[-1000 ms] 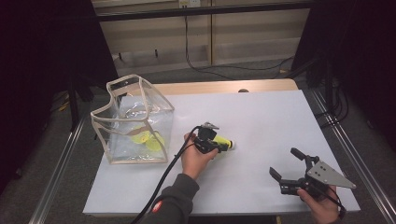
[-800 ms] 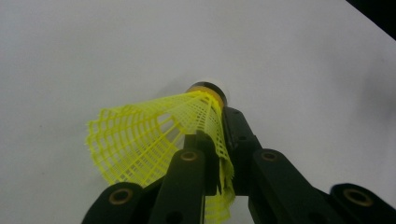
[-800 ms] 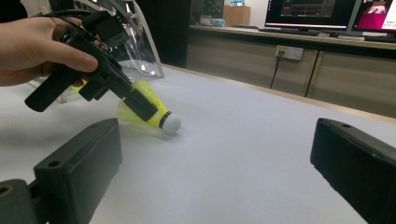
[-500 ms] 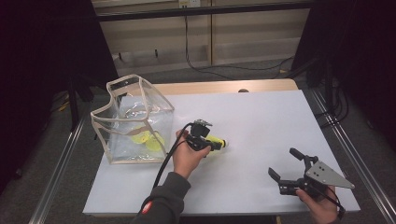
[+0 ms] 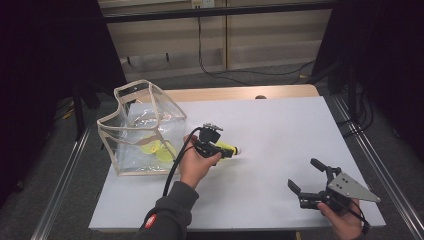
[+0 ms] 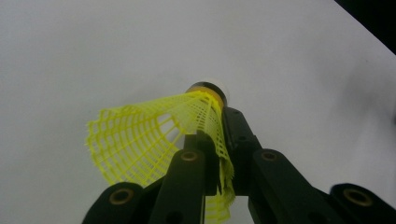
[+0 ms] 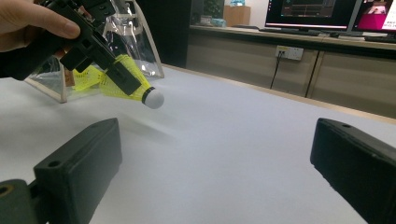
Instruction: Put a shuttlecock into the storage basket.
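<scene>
Shuttlecock point(image 6: 154, 135), yellow mesh skirt with a white cork tip, sits clamped in the narrow jaws of the left gripper point(image 5: 220, 148), lifted clear of the white table point(image 5: 280, 130) near its middle. At about four o'clock from it, the right gripper point(image 5: 312, 182) rests with jaws spread wide, gripping nothing. At nine o'clock stands a clear pouch point(image 5: 142, 130) with something yellow inside. No writing is legible. Beyond the table's far edge run wooden cabinets point(image 7: 289, 70) and lit monitors point(image 7: 308, 11).
</scene>
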A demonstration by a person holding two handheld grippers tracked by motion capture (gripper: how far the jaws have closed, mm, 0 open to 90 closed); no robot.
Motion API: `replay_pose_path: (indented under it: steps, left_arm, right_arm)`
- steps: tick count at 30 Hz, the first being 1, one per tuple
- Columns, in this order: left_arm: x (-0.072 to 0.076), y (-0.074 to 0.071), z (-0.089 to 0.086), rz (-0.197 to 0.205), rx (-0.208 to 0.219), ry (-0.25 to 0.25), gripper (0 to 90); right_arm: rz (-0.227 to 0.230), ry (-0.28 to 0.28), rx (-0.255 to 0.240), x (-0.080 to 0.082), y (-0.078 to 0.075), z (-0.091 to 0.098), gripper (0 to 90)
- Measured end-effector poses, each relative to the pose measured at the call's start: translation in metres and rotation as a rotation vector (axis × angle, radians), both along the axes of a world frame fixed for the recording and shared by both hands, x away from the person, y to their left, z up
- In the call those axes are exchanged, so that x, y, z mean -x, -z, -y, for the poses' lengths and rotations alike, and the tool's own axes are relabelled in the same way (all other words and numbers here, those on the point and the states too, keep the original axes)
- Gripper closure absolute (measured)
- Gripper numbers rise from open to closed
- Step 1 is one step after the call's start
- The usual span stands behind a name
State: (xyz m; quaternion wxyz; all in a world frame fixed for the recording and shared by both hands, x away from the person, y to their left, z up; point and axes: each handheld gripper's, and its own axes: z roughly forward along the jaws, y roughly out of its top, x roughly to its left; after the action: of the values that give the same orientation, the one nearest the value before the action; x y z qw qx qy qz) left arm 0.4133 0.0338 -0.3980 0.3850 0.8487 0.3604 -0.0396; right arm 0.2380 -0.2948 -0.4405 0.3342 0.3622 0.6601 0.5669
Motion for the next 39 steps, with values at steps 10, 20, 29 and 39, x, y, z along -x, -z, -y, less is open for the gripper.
replay_pose_path:
  steps: [10,20,29,39]
  left_arm:
    - [0.000,-0.011,-0.007,-0.012,-0.013,-0.002,86.5]
    - [0.000,-0.023,-0.012,-0.011,-0.024,0.000,86.5]
    - [-0.001,-0.033,-0.015,-0.007,-0.033,-0.002,86.5]
    - [-0.003,-0.043,-0.020,-0.004,-0.041,0.003,86.5]
  right_arm:
    - [-0.001,-0.003,0.004,0.000,0.000,0.000,1.9]
    - [0.001,-0.002,0.004,0.000,0.000,-0.001,2.0]
    - [0.002,-0.002,0.003,0.000,0.000,-0.001,2.0]
    - [0.000,-0.002,0.003,0.000,0.000,0.000,1.9]
